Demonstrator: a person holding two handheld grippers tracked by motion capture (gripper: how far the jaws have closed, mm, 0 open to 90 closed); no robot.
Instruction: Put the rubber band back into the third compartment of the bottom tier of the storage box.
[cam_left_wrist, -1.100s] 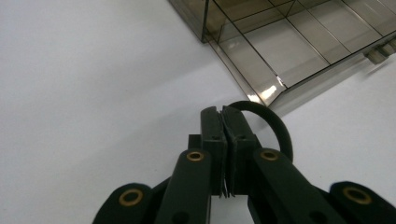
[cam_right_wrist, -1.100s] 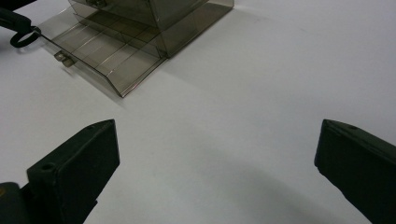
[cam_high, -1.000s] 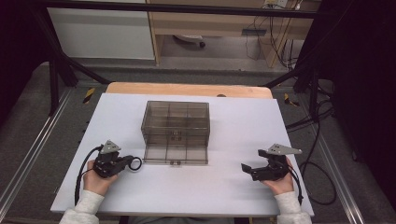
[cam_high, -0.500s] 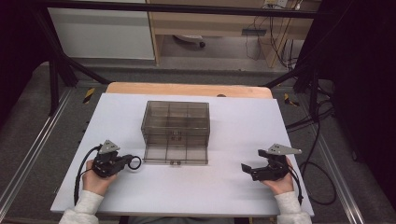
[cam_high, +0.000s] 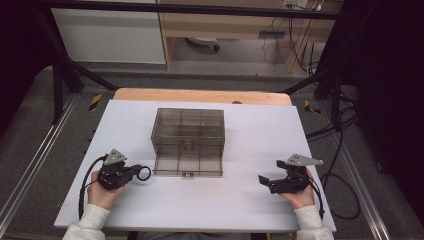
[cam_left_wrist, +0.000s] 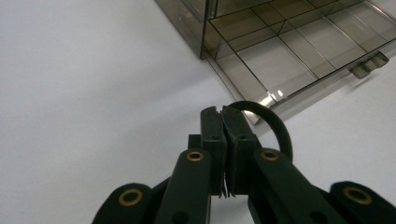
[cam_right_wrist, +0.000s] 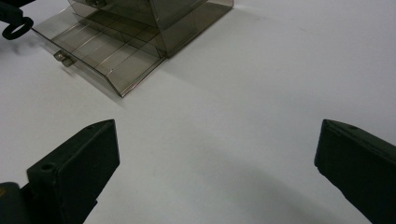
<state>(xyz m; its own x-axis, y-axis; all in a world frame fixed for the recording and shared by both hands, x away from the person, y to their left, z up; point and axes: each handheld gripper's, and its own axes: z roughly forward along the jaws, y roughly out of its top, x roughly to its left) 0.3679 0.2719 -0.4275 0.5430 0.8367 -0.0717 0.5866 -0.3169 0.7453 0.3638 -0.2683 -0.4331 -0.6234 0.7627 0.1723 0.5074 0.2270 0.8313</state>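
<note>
The left gripper (cam_left_wrist: 223, 116) has its jaws pressed together on a thin black ring (cam_left_wrist: 275, 128), which sticks out to one side of the closed tips, just short of the smoky plastic organiser box (cam_high: 188, 131). In the high view this gripper (cam_high: 131, 173) rests low over the white tabletop (cam_high: 325, 135), with the ring (cam_high: 144, 173) beside the near left corner of the pulled-out bottom drawer (cam_high: 188, 164).

Nothing has shifted over the past second: both hands sit where they were, the ring remains pinched, and the drawer stands just as far out. That stillness suggests a pause before placement, with the ring apparently bound for one of the drawer's compartments and not yet carried over its wall.

The right gripper (cam_right_wrist: 217, 154) has its jaws spread wide and holds nothing, resting at the tabletop's right side, well apart from the box.

The ring looks smooth, matte and rubbery, a plain hoop. The box is hard, translucent grey-brown plastic, square-edged, with thin dividers making rectangular cells and a small tab handle (cam_left_wrist: 369, 65) at the drawer's front. The tabletop is flat, matte and white.
</note>
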